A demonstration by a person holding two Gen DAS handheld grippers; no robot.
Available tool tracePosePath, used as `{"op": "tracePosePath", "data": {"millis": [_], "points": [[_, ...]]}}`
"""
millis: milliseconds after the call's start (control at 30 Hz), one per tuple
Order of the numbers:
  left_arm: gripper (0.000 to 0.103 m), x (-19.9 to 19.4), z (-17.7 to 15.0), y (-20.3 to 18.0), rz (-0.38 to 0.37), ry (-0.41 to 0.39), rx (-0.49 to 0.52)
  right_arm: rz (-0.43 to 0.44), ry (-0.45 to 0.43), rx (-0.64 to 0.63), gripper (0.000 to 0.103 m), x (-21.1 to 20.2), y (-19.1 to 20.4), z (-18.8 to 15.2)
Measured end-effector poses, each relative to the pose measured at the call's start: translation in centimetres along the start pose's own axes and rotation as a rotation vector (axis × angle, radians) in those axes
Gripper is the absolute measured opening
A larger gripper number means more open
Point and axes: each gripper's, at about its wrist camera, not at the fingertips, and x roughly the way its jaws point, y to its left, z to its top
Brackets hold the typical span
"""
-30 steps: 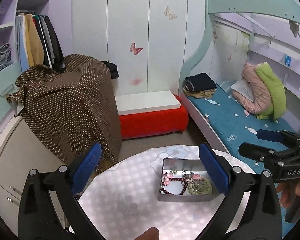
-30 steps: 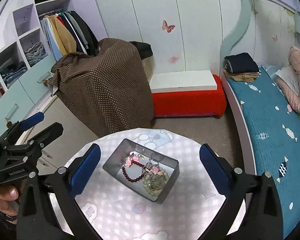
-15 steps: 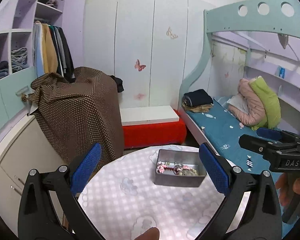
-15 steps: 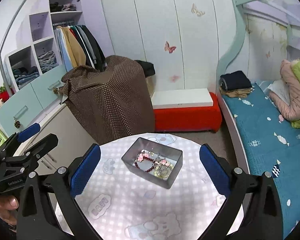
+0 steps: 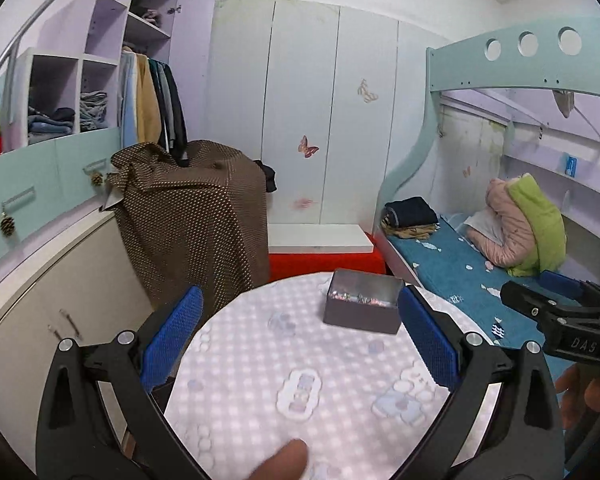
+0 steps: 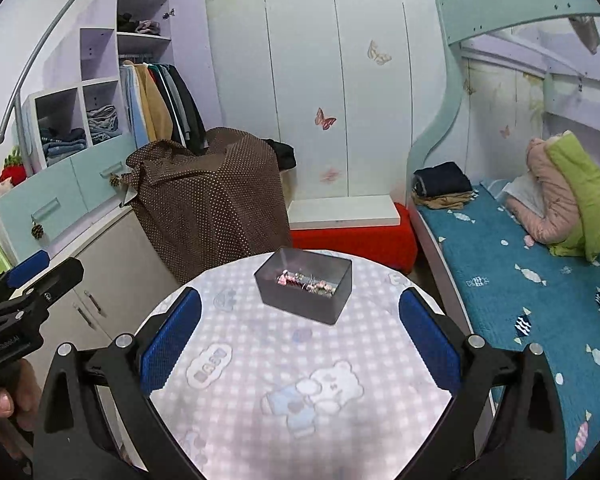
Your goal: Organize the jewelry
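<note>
A grey metal tin point(image 5: 362, 312) point(image 6: 304, 294) stands at the far side of a round table point(image 5: 284, 380) point(image 6: 284, 372) with a pale checked cloth. Inside it lies a tangle of jewelry point(image 6: 306, 282) point(image 5: 358, 299): dark red beads, pink pieces and silver chains. My left gripper point(image 5: 300, 340) is open and empty, held back over the near half of the table. My right gripper point(image 6: 300, 340) is open and empty too, well short of the tin. The right gripper also shows at the right edge of the left wrist view point(image 5: 560, 312), and the left gripper at the left edge of the right wrist view point(image 6: 28, 288).
A brown dotted cloth point(image 6: 208, 208) covers furniture behind the table on the left. A red bench with a white top point(image 6: 348, 224) stands behind. A bed with a blue sheet point(image 6: 520, 264) runs along the right. Wardrobe shelves and drawers point(image 6: 60, 160) line the left wall.
Both grippers have pulled back and tilted up from the tin. The tin now looks smaller and farther away, and more of the room shows. Both stay open and empty.
</note>
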Motion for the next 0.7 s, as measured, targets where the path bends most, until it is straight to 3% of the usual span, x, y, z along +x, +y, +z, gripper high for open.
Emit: {"op": "tracePosePath", "data": {"millis": [300, 700], "points": [[0.098, -5.2, -2.4, -1.0, 0.003, -0.02, 0.027, -0.025, -0.069, -0.015, 0.095, -4.9, 2.7, -3.1], [0.098, -7.5, -4.2, -1.8, 0.088, -0.04, 0.05, -0.091, -0.105, -0.015, 0.095, -5.9, 3.8, -5.7]]}}
